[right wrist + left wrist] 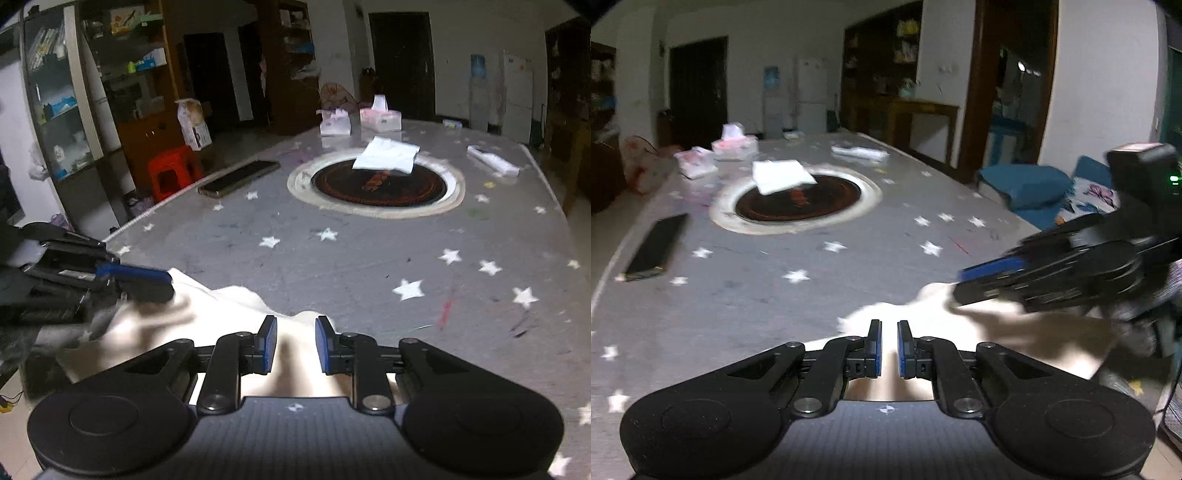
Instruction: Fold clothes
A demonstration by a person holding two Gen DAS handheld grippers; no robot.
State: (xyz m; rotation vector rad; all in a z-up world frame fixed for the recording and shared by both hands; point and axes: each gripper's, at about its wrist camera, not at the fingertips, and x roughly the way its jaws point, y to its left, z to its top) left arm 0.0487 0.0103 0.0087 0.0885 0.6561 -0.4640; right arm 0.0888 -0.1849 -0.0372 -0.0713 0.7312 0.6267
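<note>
**Both grippers poised over a white garment at the near table edge, neither one gripping it**

The white garment (960,332) lies crumpled at the near edge of the star-print tablecloth (812,266), part of it seeming to hang off the near side. The left gripper (889,345) has its jaws a narrow slit apart, the cloth below them, not pinched. The right gripper (295,345) stands released with a wider gap, also over bare fabric. The risk, as I judge it: closing from here may catch only one thin layer or a stray wrinkle, so the cloth lifts bunched and the fold comes out skewed. The overhanging part could also drag the garment off the table once lifted. The two grippers sit near each other, so a careless sweep might knock them together. The phone (653,247) at the far left and the white folded cloth (388,157) on the round hotplate (376,186) lie well apart.
</note>
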